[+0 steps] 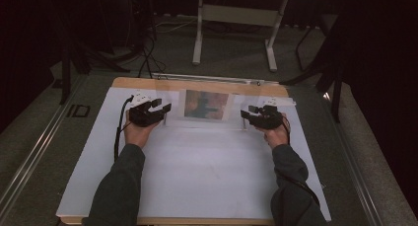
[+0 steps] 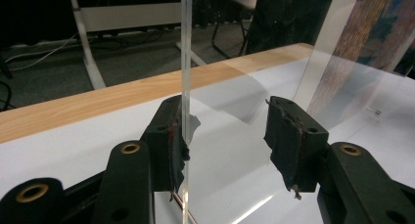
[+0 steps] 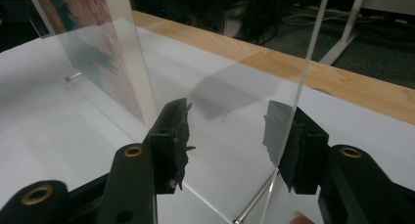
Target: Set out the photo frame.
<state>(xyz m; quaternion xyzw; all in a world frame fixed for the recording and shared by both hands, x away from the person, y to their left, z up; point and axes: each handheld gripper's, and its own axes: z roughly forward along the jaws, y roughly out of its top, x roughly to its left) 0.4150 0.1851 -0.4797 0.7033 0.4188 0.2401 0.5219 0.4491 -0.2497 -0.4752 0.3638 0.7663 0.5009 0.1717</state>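
In the high view, the clear acrylic upright frame (image 1: pixel 207 105) is so transparent that its side edges can hardly be traced, and the colourful printed picture (image 1: pixel 206 104) held in it is too blurred for its subject to be told. The jaws of the left black two-jaw gripper (image 1: pixel 165 109) and of the right black two-jaw gripper (image 1: pixel 245 112) are too small there for contact with the panel to be judged. In the left gripper view, the print (image 2: pixel 372 28) is cut off by the right and top edges. In the right gripper view, the thin metal pin (image 3: pixel 254 202) is cut by the bottom edge.
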